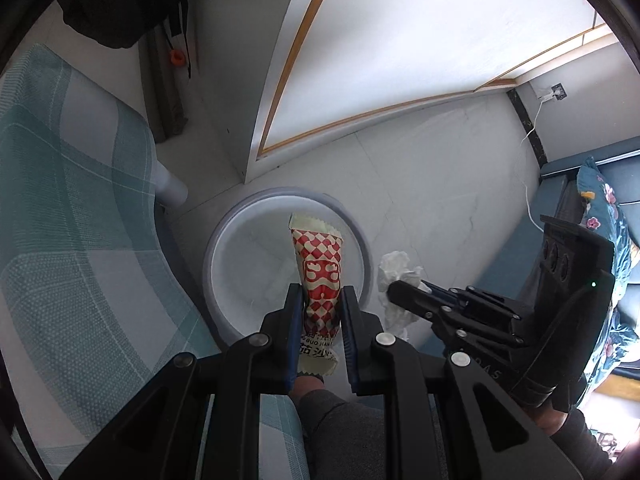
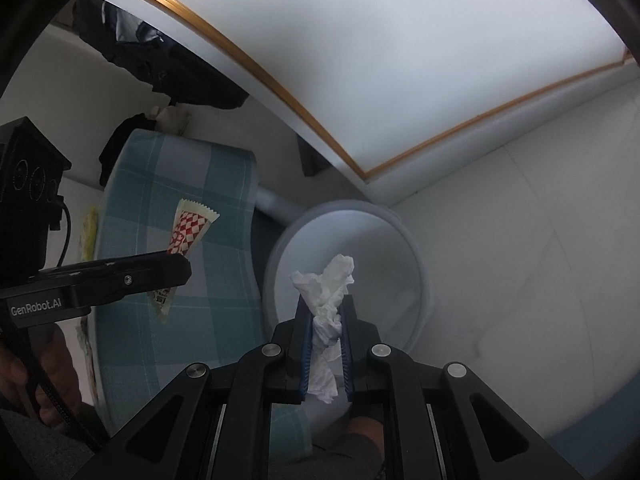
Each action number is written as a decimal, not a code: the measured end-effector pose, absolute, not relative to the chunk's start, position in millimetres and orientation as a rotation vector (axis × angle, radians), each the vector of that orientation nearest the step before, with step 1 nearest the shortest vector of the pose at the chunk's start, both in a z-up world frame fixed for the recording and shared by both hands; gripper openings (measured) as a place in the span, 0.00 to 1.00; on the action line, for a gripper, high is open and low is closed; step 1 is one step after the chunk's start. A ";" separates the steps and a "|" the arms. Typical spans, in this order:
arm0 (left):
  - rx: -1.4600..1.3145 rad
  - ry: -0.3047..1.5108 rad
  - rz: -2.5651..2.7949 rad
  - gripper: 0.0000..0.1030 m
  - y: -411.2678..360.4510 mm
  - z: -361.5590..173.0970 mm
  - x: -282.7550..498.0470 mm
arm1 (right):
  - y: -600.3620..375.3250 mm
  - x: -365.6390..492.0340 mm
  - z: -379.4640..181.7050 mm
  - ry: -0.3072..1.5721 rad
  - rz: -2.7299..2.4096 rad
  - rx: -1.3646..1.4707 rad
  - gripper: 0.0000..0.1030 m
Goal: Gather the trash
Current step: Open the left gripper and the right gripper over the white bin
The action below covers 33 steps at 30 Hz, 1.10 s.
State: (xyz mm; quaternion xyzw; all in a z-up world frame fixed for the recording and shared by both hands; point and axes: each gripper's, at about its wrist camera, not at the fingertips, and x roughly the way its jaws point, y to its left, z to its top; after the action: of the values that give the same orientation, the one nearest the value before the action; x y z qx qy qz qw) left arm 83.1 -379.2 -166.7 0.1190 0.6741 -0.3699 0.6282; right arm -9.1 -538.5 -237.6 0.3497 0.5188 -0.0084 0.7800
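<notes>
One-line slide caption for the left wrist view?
Left gripper holds a red-checked snack wrapper above the round white bin; right gripper brings a crumpled tissue beside it.

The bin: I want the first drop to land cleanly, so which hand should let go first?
Left, probably. The left gripper holds the red-checked wrapper over the bin opening. In that view the right gripper and its tissue sit just outside the rim, though its own view puts the tissue before the opening.
</notes>
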 end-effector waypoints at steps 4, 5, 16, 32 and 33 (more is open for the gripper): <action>0.296 1.614 -0.804 0.14 -386.7 -182.5 83.2 | -533.0 -4.4 -263.6 1.177 0.029 0.782 0.13; 0.303 1.622 -0.799 0.14 -389.3 -184.9 83.3 | -530.6 -2.9 -270.1 1.191 0.027 0.774 0.14; 0.342 1.694 -0.748 0.15 -403.1 -191.8 84.8 | -514.8 8.8 -299.3 1.239 0.099 0.811 0.25; 0.327 1.697 -0.761 0.50 -408.7 -182.9 81.1 | -528.2 -21.5 -283.0 1.207 0.060 0.794 0.58; 0.339 1.683 -0.769 0.50 -409.6 -179.2 80.1 | -530.9 -24.7 -281.7 1.202 0.050 0.804 0.59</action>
State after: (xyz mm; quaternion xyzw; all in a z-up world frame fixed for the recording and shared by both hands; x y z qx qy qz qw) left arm 80.1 -409.6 -179.2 0.1455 0.7229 -0.3300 0.5893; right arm -24.7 -530.9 -281.7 0.3679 0.5499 0.0230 0.7495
